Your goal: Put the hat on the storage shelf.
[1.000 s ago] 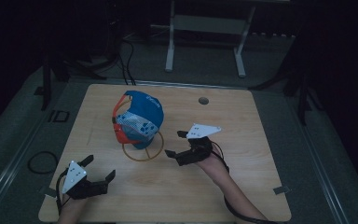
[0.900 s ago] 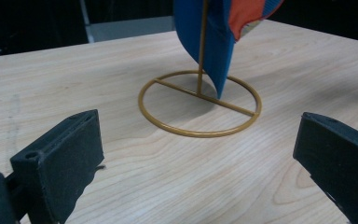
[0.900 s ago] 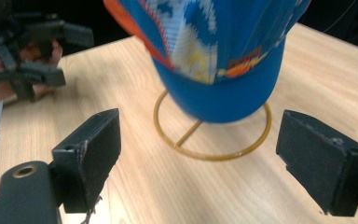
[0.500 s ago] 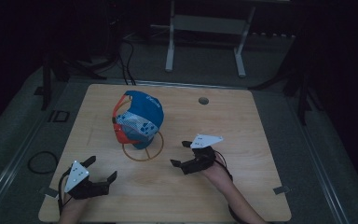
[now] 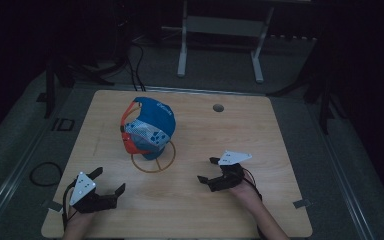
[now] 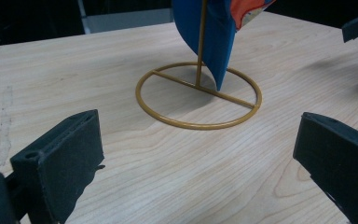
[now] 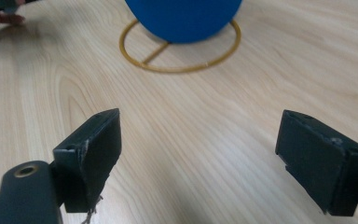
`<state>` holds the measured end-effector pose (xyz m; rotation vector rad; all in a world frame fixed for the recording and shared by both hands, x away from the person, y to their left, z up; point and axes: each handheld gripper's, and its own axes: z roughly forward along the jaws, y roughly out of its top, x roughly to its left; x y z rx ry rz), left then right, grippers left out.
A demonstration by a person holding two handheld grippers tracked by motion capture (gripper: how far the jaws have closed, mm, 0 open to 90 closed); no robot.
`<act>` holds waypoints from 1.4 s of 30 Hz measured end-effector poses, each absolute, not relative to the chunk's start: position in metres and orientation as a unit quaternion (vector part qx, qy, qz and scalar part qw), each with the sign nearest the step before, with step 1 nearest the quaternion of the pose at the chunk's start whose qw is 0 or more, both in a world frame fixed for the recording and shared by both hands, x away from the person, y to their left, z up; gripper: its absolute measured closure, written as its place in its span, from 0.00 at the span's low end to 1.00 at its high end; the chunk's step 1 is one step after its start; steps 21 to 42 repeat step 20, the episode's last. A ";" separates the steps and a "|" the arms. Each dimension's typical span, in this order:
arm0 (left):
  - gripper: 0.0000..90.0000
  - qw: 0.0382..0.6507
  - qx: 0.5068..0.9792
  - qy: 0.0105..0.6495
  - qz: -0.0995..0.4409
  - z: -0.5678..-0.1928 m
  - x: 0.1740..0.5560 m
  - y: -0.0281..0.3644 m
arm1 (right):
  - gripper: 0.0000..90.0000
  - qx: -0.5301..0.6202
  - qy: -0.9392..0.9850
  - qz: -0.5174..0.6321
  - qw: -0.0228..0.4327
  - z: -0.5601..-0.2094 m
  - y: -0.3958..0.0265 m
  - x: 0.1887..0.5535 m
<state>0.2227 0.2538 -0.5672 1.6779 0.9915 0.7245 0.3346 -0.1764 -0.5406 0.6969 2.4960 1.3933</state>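
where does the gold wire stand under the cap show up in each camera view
High view: the gold wire stand sits left of centre on the table, its ring base under the blue cap.
Left gripper view: ring base at upper centre.
Right gripper view: ring at the top.
Shared landmark: the blue cap.

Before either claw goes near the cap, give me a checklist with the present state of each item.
1. Left claw open: ok, its jaws stand wide apart in the left gripper view.
2. Right claw open: ok, jaws wide apart and nothing between them.
3. Cap seated on the stand: ok, it hangs over the upright rod above the ring base.
4. Stand flat on the table: ok, the ring lies level on the wood.
5. Path from each claw to the cap: ok, bare wood lies between them.
6. Cap hooked or merely resting on the rod: cannot tell, the cloth hides the top.
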 end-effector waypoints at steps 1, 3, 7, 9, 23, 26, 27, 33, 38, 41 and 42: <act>0.02 0.507 0.696 0.410 0.301 -0.567 0.223 0.254 | 0.16 0.240 0.842 0.471 0.105 -0.544 -0.182 0.335; 0.02 0.505 0.696 0.411 0.301 -0.567 0.223 0.253 | 0.16 0.243 0.843 0.470 0.102 -0.547 -0.188 0.335; 0.02 0.506 0.697 0.411 0.299 -0.568 0.223 0.254 | 0.16 0.250 0.843 0.465 0.105 -0.552 -0.199 0.336; 0.02 0.504 0.697 0.414 0.299 -0.568 0.223 0.254 | 0.16 0.252 0.843 0.463 0.106 -0.553 -0.201 0.336; 0.02 0.504 0.695 0.416 0.299 -0.568 0.222 0.256 | 0.16 0.254 0.841 0.463 0.112 -0.550 -0.216 0.337; 0.02 0.504 0.695 0.416 0.299 -0.568 0.222 0.256 | 0.16 0.254 0.841 0.463 0.112 -0.550 -0.216 0.337; 0.02 0.504 0.695 0.416 0.299 -0.568 0.222 0.256 | 0.16 0.254 0.841 0.463 0.112 -0.550 -0.216 0.337; 0.02 0.504 0.695 0.416 0.299 -0.568 0.222 0.256 | 0.16 0.254 0.841 0.463 0.112 -0.550 -0.216 0.337; 0.02 0.504 0.695 0.416 0.299 -0.568 0.222 0.256 | 0.16 0.254 0.841 0.463 0.112 -0.550 -0.216 0.337; 0.02 0.504 0.695 0.416 0.299 -0.568 0.222 0.256 | 0.16 0.254 0.841 0.463 0.112 -0.550 -0.216 0.337; 0.02 0.504 0.695 0.416 0.299 -0.568 0.222 0.256 | 0.16 0.254 0.841 0.463 0.112 -0.550 -0.216 0.337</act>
